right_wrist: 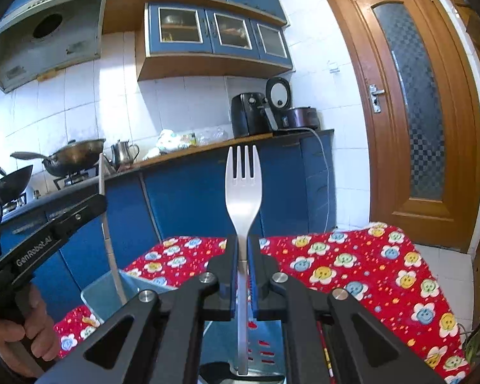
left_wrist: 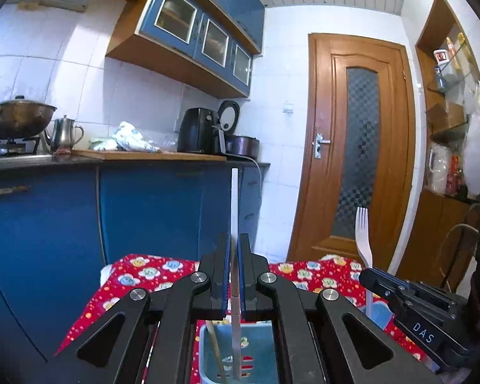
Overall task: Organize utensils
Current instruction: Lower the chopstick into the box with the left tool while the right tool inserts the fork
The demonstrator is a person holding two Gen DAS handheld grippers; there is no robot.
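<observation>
My left gripper [left_wrist: 234, 240] is shut on a thin flat white utensil [left_wrist: 234, 204], seen edge-on and held upright; its lower end reaches into a light blue holder [left_wrist: 204, 352] below, beside a wooden chopstick [left_wrist: 215, 345]. My right gripper [right_wrist: 242, 243] is shut on a white fork [right_wrist: 242, 185], tines up, handle reaching down into the blue holder [right_wrist: 105, 297]. In the left wrist view the right gripper [left_wrist: 384, 283] and fork [left_wrist: 363, 236] stand at the right. In the right wrist view the left gripper [right_wrist: 102, 201] and its utensil [right_wrist: 107, 233] are at the left.
The holder sits on a table with a red flowered cloth [right_wrist: 352, 262]. Beyond are blue kitchen cabinets [left_wrist: 144, 211], a counter with a pot [left_wrist: 16, 118], kettle [left_wrist: 64, 134] and air fryer [left_wrist: 198, 131]. A wooden door [left_wrist: 358, 147] is to the right.
</observation>
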